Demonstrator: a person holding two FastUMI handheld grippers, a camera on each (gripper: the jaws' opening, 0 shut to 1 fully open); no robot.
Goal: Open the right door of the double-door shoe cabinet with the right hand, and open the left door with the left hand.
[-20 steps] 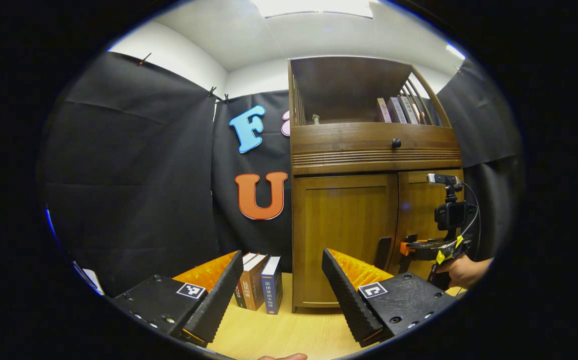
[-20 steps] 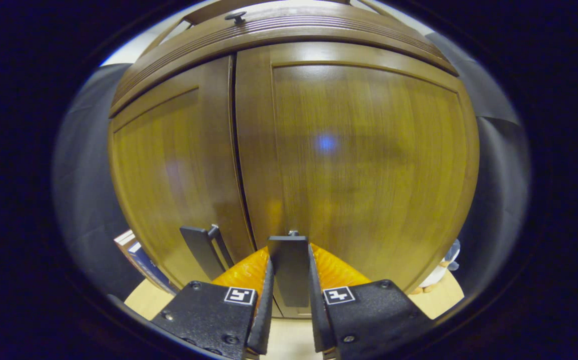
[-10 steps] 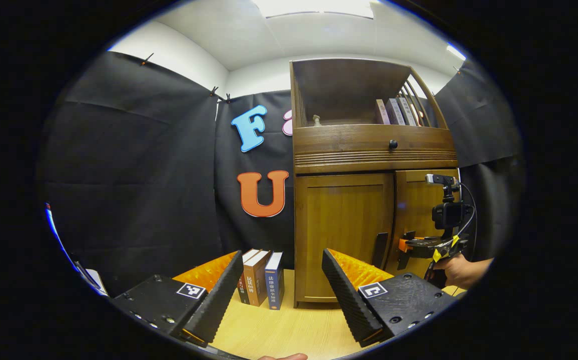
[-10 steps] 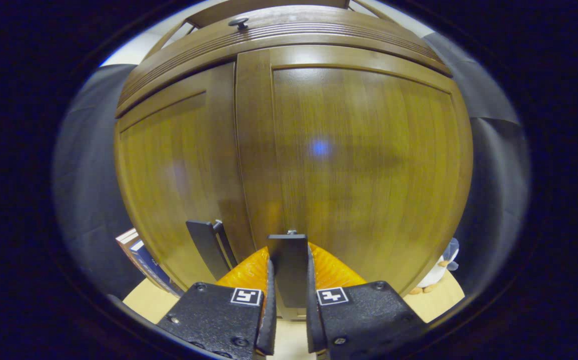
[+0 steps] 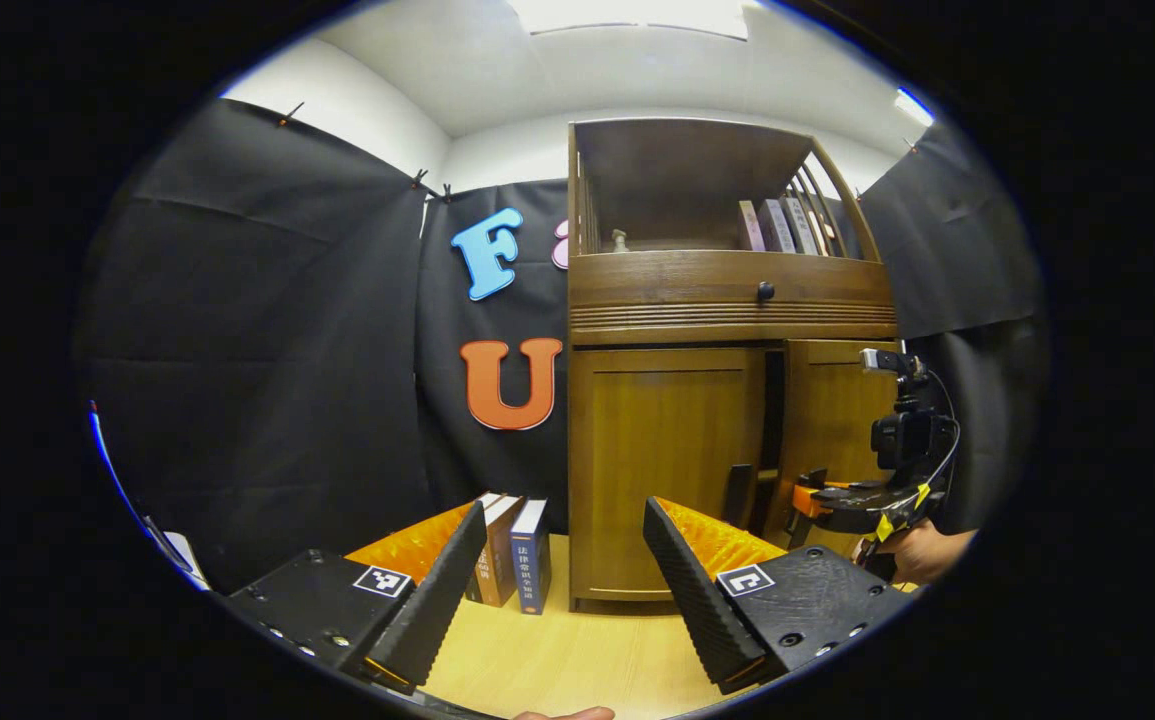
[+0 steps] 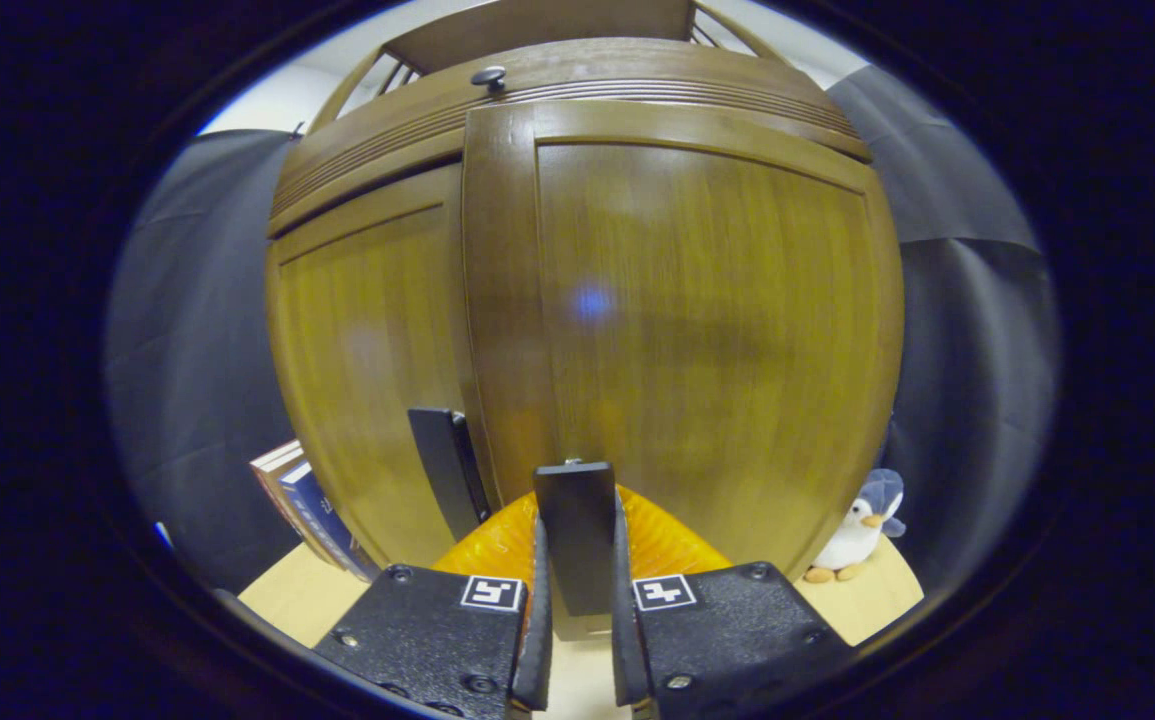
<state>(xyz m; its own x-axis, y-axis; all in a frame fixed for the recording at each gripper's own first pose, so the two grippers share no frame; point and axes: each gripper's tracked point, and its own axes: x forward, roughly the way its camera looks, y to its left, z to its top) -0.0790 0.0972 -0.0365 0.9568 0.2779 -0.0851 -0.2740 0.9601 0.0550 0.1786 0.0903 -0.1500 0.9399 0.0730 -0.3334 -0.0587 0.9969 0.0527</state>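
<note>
The right tool (image 6: pixel 577 600) is clamped on the right door's handle (image 6: pixel 575 535); the door (image 6: pixel 697 330) stands ajar, a dark gap showing. Best pull along the hinge's arc (no twisting). The left tool (image 5: pixel 557 570) gapes empty over the bench (image 5: pixel 557 660); the left door (image 5: pixel 662 470), farther off, is closed.

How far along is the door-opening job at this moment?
Done: the right tool is clamped on the right door's handle. In hand: the right door is ajar, with a dark gap beside the left door. Left: swing it wide, then the open left tool must take the left handle.
</note>
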